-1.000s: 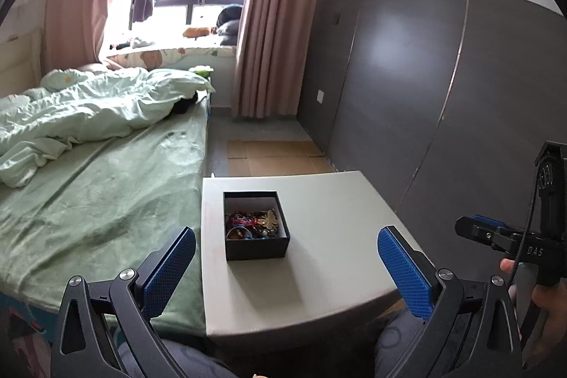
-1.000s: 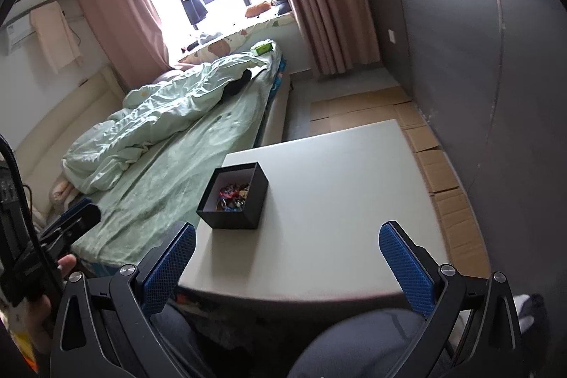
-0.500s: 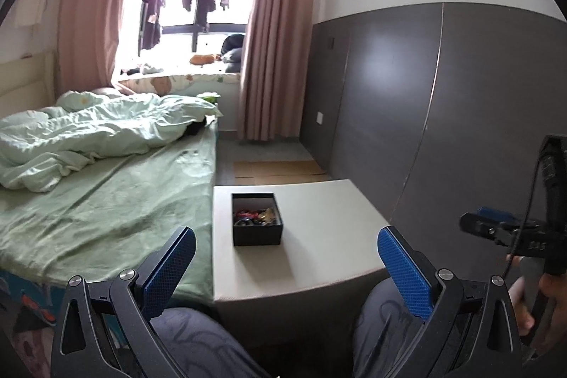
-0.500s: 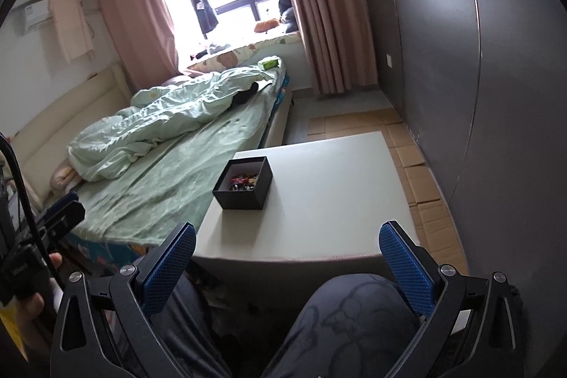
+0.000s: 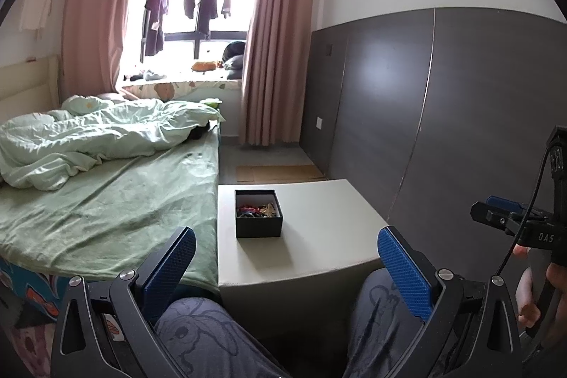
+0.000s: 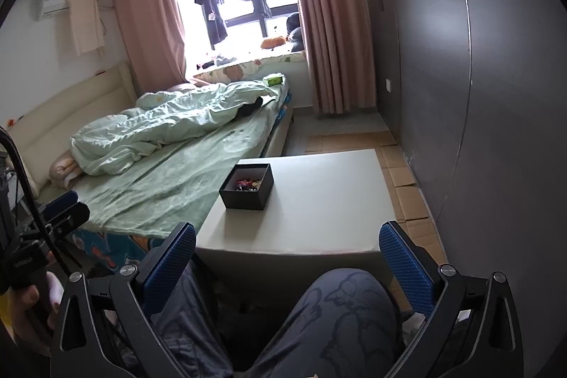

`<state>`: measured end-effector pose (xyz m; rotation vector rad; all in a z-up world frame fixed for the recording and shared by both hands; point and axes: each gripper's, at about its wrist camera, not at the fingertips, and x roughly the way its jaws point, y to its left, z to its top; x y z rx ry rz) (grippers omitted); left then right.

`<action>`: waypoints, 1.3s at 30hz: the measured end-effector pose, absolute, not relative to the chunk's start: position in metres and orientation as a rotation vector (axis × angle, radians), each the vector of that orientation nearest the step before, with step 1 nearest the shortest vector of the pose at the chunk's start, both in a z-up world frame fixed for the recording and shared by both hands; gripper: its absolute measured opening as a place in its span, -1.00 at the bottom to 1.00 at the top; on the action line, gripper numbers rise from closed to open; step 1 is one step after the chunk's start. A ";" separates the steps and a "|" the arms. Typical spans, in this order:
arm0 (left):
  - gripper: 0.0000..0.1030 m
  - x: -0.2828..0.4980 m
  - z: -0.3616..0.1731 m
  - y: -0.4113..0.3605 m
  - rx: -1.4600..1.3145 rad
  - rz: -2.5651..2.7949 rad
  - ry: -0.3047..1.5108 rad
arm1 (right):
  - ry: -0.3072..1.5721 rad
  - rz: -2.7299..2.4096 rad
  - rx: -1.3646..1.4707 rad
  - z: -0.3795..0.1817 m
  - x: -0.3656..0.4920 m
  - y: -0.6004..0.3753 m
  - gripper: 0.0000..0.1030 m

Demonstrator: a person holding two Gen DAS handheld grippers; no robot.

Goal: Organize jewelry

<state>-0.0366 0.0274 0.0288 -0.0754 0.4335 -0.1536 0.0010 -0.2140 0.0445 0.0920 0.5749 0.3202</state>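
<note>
Nearest to me, the left gripper [image 5: 286, 266] stood spread wide with nothing between its blue pads [image 5: 404, 273], held above the person's knees [image 5: 198, 335] in patterned grey trousers. The right gripper [image 6: 287, 266] was spread just as wide and likewise held nothing; I could see it from the left wrist view too, at the far right edge, gripped by a hand [image 5: 538, 289]. Both sat well short of the pale surface [image 5: 319, 250], touching nothing on it.

Beyond them, the black box [image 5: 258, 214] stood upright and uncovered on the surface, toward its left, bed-side half. The jewelry [image 5: 256, 210] lay inside it as a mixed heap of red, gold and dark pieces; I couldn't make out single items.

Just beside the surface on the left ran the bed [image 6: 170, 179] with its green sheet and a crumpled duvet [image 5: 92, 137]. Farther back hung pink curtains [image 5: 276, 59] framing a bright window [image 6: 241, 2] with dark clothes strung across it.
</note>
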 end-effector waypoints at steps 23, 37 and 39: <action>0.99 -0.040 0.037 0.034 -0.057 -0.150 0.424 | 0.596 0.340 0.085 0.039 0.001 -0.202 1.00; 0.99 -0.044 0.041 0.033 -0.046 -0.155 0.413 | 0.608 0.298 0.104 0.041 0.002 -0.206 1.00; 0.99 -0.043 0.040 0.032 -0.046 -0.152 0.412 | 0.613 0.294 0.111 0.041 0.003 -0.206 1.00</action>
